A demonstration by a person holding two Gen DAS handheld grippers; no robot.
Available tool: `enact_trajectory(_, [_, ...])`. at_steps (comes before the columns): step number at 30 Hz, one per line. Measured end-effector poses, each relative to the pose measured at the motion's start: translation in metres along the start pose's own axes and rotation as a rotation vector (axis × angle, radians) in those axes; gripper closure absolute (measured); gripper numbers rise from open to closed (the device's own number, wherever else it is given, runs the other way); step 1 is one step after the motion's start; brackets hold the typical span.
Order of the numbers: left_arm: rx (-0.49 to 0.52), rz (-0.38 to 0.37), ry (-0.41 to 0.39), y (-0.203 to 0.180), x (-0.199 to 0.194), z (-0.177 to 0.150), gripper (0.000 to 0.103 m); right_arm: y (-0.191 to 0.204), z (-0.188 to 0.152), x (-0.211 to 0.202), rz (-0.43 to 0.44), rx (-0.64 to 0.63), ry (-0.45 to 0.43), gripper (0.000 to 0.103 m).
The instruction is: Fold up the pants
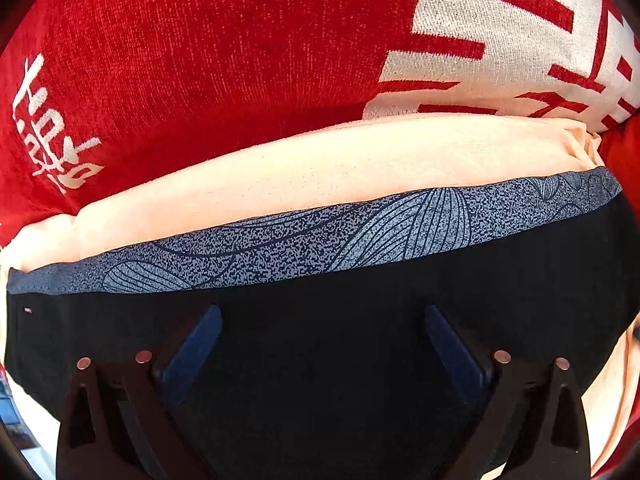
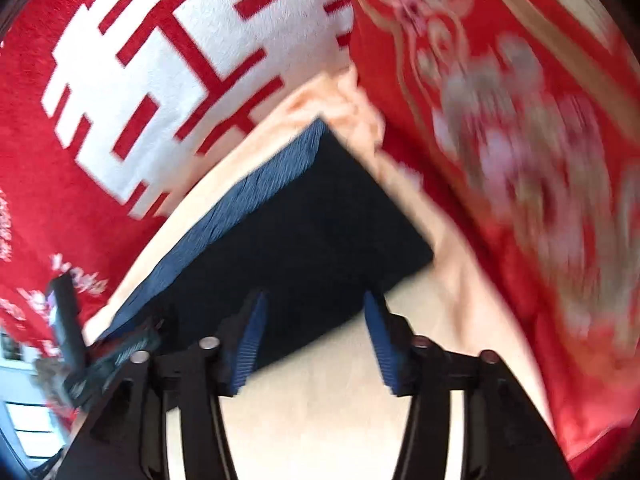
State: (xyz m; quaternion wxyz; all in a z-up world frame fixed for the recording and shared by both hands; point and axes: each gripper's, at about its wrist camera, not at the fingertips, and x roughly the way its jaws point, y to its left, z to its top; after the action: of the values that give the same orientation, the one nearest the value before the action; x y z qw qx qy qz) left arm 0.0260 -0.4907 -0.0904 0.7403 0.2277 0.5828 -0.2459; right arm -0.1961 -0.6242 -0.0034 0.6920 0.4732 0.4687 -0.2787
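The pants (image 1: 320, 320) are black with a blue-grey patterned waistband (image 1: 320, 236). They lie folded in a compact rectangle on a peach sheet (image 1: 320, 168). My left gripper (image 1: 322, 316) is open and empty, its fingers spread low over the black fabric. In the right wrist view the folded pants (image 2: 312, 220) appear as a dark block with the blue band (image 2: 256, 192) along the left edge. My right gripper (image 2: 314, 304) is open and empty over the near edge of the pants. The right wrist view is motion-blurred.
A red pillow with white lettering (image 1: 200, 60) and a white panel with red strokes (image 1: 520, 40) lies behind the pants. A red embroidered cover (image 2: 520, 140) lies to the right. The other gripper (image 2: 80, 340) shows at the left edge. The peach sheet (image 2: 320, 420) extends in front.
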Motion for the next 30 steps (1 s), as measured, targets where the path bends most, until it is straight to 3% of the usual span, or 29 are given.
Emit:
enact_trajectory(5, [0.024, 0.009, -0.005, -0.005, -0.006, -0.002, 0.001, -0.001, -0.032, 0.003, 0.048, 0.067, 0.05, 0.046])
enact_trajectory(11, [0.02, 0.016, -0.006, -0.017, -0.01, -0.001, 0.001, -0.009, -0.042, 0.012, 0.08, 0.12, 0.082, 0.046])
enact_trajectory(24, [0.04, 0.025, 0.005, -0.02, -0.036, -0.021, 0.001, -0.024, -0.037, 0.013, 0.152, 0.156, 0.032, 0.046])
enact_trajectory(28, [0.046, -0.02, 0.016, -0.023, -0.052, -0.033, 0.001, -0.028, -0.035, 0.013, 0.172, 0.166, 0.006, 0.046])
enact_trajectory(30, [0.052, -0.049, 0.005, -0.025, -0.06, -0.039, 0.007, -0.029, -0.036, 0.013, 0.182, 0.17, -0.002, 0.046])
